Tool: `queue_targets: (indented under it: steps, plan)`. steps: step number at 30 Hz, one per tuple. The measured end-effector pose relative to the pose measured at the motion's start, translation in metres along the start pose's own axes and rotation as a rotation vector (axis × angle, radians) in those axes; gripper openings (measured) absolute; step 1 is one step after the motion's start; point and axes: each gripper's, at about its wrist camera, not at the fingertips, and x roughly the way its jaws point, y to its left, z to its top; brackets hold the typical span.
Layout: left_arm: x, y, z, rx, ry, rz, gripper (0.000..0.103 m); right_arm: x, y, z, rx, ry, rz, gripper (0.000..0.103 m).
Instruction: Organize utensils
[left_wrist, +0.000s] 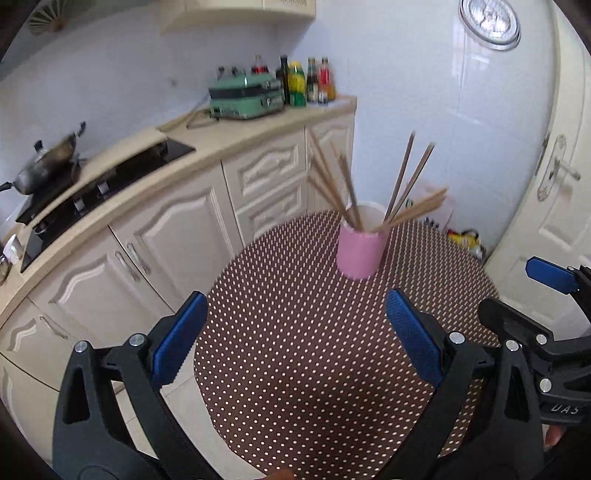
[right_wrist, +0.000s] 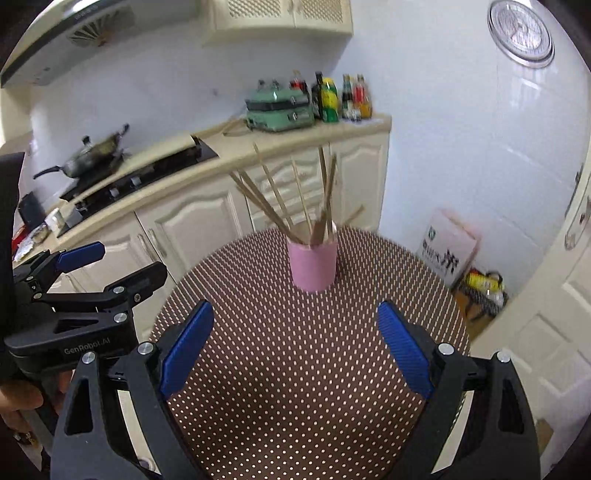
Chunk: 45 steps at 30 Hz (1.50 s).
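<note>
A pink cup (left_wrist: 362, 251) (right_wrist: 314, 264) stands upright on the far part of a round table with a brown dotted cloth (left_wrist: 295, 369) (right_wrist: 295, 369). Several wooden chopsticks (left_wrist: 343, 188) (right_wrist: 280, 206) stick out of it, fanned in different directions. My left gripper (left_wrist: 295, 295) is open over the cloth, short of the cup, with nothing between its blue pads. My right gripper (right_wrist: 295, 306) is also open and empty, likewise short of the cup. Each gripper shows in the other's view, the right one (left_wrist: 508, 286) at the right edge and the left one (right_wrist: 131, 258) at the left edge.
A kitchen counter (left_wrist: 229, 144) with cream cabinets runs behind the table, to its left. On it are a wok (right_wrist: 92, 157) on a stove, a green appliance (right_wrist: 280, 112) and several bottles (right_wrist: 340, 98). A cardboard box (right_wrist: 448, 249) and bags sit on the floor by a white door (right_wrist: 554, 314).
</note>
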Motion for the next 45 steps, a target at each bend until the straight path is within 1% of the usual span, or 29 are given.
queue_targets:
  steps: [3,6,11,15,18,21,25,29,35,37,39,45]
  plan:
    - [0.032,0.002,-0.004,0.016,0.073,-0.013,0.095,0.025,-0.001,-0.007,0.024,0.061,-0.029,0.087]
    - [0.056,0.004,-0.010,0.027,0.126,-0.027,0.095,0.048,-0.002,-0.014,0.044,0.113,-0.055,0.087]
    - [0.107,0.007,-0.023,0.035,0.235,-0.060,0.095,0.088,-0.007,-0.028,0.097,0.203,-0.104,0.087]
    - [0.142,0.006,-0.033,0.058,0.290,-0.075,0.095,0.117,-0.016,-0.042,0.148,0.272,-0.153,0.087]
    - [0.161,0.002,-0.039,0.075,0.309,-0.089,0.095,0.132,-0.019,-0.050,0.167,0.298,-0.193,0.087]
    - [0.180,0.000,-0.044,0.071,0.329,-0.103,0.095,0.147,-0.021,-0.057,0.175,0.323,-0.222,0.090]
    - [0.199,0.000,-0.049,0.083,0.344,-0.117,0.095,0.160,-0.019,-0.063,0.169,0.328,-0.246,0.093]
    - [0.216,0.002,-0.055,0.083,0.365,-0.120,0.095,0.175,-0.024,-0.071,0.196,0.346,-0.271,0.094]
    - [0.239,0.006,-0.064,0.071,0.394,-0.123,0.095,0.194,-0.027,-0.078,0.234,0.348,-0.281,0.095]
    - [0.241,0.005,-0.066,0.072,0.364,-0.118,0.096,0.201,-0.027,-0.081,0.237,0.351,-0.282,0.095]
    - [0.246,0.006,-0.067,0.069,0.350,-0.115,0.096,0.208,-0.027,-0.082,0.231,0.337,-0.290,0.095]
    - [0.239,0.003,-0.070,0.060,0.322,-0.111,0.097,0.214,-0.027,-0.084,0.237,0.306,-0.296,0.096]
